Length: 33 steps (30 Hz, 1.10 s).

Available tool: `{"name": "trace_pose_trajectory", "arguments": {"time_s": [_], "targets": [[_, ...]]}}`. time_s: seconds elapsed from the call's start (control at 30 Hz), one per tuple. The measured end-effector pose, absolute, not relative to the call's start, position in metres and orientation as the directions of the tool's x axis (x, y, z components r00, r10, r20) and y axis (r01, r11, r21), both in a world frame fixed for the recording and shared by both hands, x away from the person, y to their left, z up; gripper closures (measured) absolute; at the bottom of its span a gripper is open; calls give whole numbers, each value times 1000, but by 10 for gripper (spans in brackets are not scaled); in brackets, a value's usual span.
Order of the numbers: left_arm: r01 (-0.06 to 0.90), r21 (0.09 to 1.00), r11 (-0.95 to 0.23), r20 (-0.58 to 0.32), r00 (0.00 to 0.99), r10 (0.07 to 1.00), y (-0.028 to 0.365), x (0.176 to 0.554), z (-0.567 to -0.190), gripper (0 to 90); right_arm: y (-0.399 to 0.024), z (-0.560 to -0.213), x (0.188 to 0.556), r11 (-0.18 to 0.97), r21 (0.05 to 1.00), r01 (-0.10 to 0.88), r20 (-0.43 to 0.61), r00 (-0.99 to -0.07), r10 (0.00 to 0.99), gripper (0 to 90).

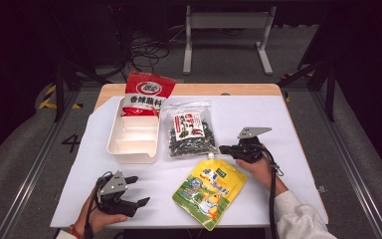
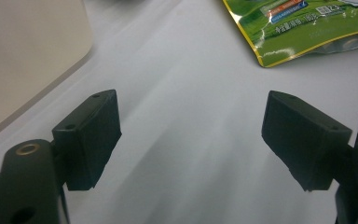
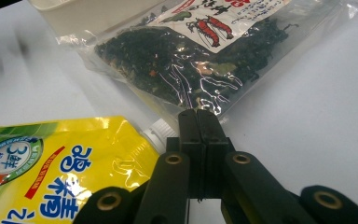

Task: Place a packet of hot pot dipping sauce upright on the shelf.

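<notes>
Desk [image 1: 298, 164]: I see it covered with a white sheet, and everything I work with lies on it.
Divided tray [image 1: 133, 133]: white, at far left of the sheet; a red seasoning packet [image 1: 146, 93] leans in its far compartment.
Clear bag of dried spice mix [image 1: 191, 130]: just right of the tray, flat, label up; from the right tool view it lies just ahead of my shut tips [image 3: 186, 70].
Yellow-green spout pouch [image 1: 210, 191]: flat on the sheet at near centre, its long axis running from the near corner up to the white screw cap [image 1: 211, 156], which points away from me toward the bag.
Key relation: the cap end lies just to the left of my right tool, close by its tips, so I judge the right hand is the nearer one for a pick at the spout; the left tool is well apart, off the pouch's near-left side.
Right tool [image 1: 227, 149]: jaws pressed together with nothing between them; in its own view [image 3: 198, 114] the tips sit beside the cap [image 3: 157, 130], apart from it, low over the sheet.
Left tool [image 1: 135, 191]: jaws spread wide and empty, resting at the near-left; its own view [image 2: 191, 126] shows bare sheet between the pads, with the pouch corner [image 2: 303, 28] ahead to the right.
</notes>
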<state>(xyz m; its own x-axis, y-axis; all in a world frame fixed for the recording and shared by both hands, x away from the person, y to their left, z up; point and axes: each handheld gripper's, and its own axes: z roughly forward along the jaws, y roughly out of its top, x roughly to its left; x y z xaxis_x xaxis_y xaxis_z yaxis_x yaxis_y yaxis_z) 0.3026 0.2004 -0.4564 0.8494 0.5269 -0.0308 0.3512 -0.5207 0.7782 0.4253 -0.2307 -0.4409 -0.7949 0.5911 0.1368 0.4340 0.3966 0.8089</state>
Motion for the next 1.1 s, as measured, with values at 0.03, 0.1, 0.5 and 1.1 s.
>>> {"name": "trace_pose_trajectory", "arguments": {"time_s": [0.03,0.1,0.5,1.1], "targets": [[351,778,-520,-31,849,527,201,303,-456,202,-231,-441,425,400,809,430,133,-798,588,900],[357,780,-514,-39,848,529,201,303,-456,202,-230,-440,424,402,813,422,127,-801,584,900],[373,783,-498,-72,850,523,202,303,-456,204,-243,-427,411,405,829,385,99,-814,572,900],[357,827,-434,-174,897,406,135,326,-443,168,-302,-417,374,345,832,434,118,-747,654,900]]}}
